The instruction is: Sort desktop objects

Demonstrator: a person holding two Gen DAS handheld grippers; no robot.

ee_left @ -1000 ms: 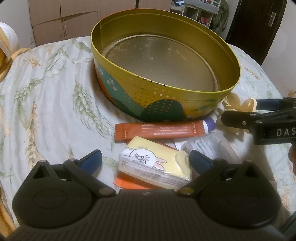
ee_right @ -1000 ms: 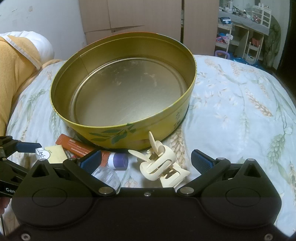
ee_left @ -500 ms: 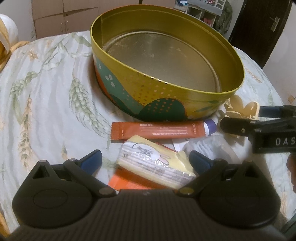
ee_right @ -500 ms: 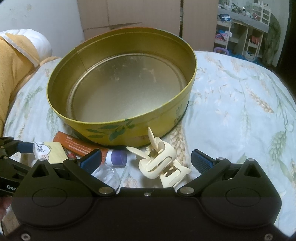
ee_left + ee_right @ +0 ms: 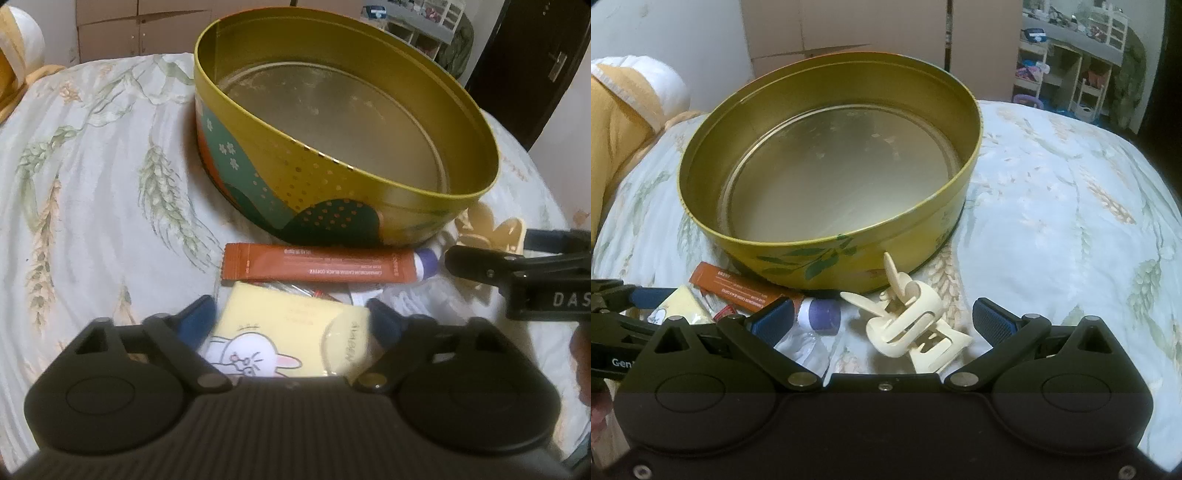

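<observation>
Left gripper (image 5: pixel 291 321) angled down over the clutter at the tin's near side. Jaws closing around the yellow tissue pack (image 5: pixel 295 332); the pack sits between the blue pads. Contact not confirmed in the blur, so I read no grip yet.

Round tin (image 5: pixel 332 199) stands on the bed (image 5: pixel 92 177), at 12 o'clock from the left gripper, nothing inside it.

Orange coffee sachet (image 5: pixel 314 266) lies flat just beyond the pack, at 12 o'clock, along the tin's foot. Purple-capped clear bottle (image 5: pixel 812 328) lies at 1 o'clock in the left wrist view, touching the sachet's end.

Right gripper (image 5: pixel 882 325) wide open, holding nothing. Cream hair claw (image 5: pixel 912 325) lies between its pads, clear of both.

Handling, as judged:
- Tissue pack: light, soft, slick film wrap. It will squash and may bow upward under the squeeze. Take it across the short sides, mid-length, with a modest squeeze.
- Sachet: thin, flat and limp; hard to get under on soft bedding. Pinch along one long edge.
- Hair claw: rigid plastic, light, with teeth and open gaps. Grip the solid curved body, not the prongs, or it may twist out.
- Bedding gives under pressure, so pads can press in a little to get below an item.
</observation>
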